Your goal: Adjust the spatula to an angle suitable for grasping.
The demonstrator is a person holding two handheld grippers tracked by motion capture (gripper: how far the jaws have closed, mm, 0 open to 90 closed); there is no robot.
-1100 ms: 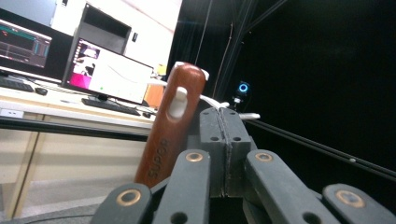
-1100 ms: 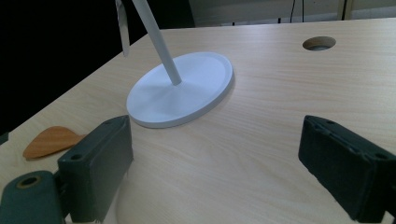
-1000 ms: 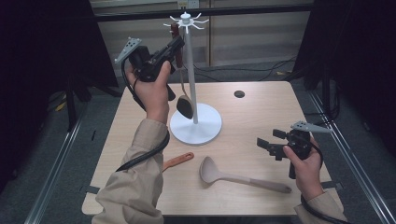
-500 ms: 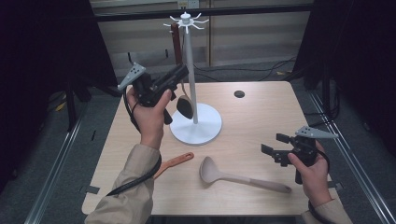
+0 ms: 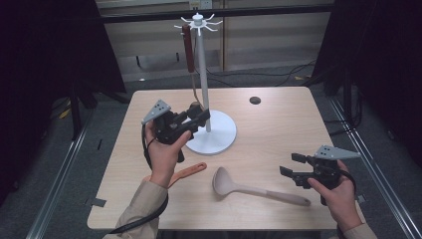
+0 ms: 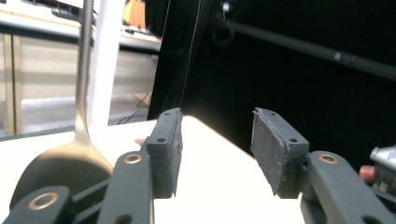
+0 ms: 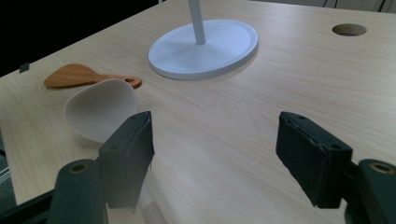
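A white hook stand (image 5: 203, 74) rises from a round base (image 5: 219, 137) at mid-table. From one of its top hooks hangs a spoon with a dark red handle (image 5: 187, 45); its metal bowl (image 6: 60, 168) hangs low beside the pole (image 6: 105, 60). My left gripper (image 5: 199, 117) is open just in front of that bowl, and nothing lies between its pads (image 6: 215, 149). A beige ladle (image 5: 249, 188) lies on the near part of the table, bowl (image 7: 100, 107) to the left. My right gripper (image 5: 291, 165) hovers open over its handle end (image 7: 215, 149). Beside the ladle lies an orange spatula (image 5: 188, 172).
The wooden table (image 5: 278, 124) has a round cable hole (image 5: 255, 100) at the back right. My left hand covers the wide end of the orange spatula (image 7: 79, 77). Metal rails run along the floor on both sides. Dark curtains stand left and right.
My left gripper has come down from beside the spoon's handle to near the stand's base, leaving the spoon hanging. My right gripper drifted slightly right and nearer the front edge.
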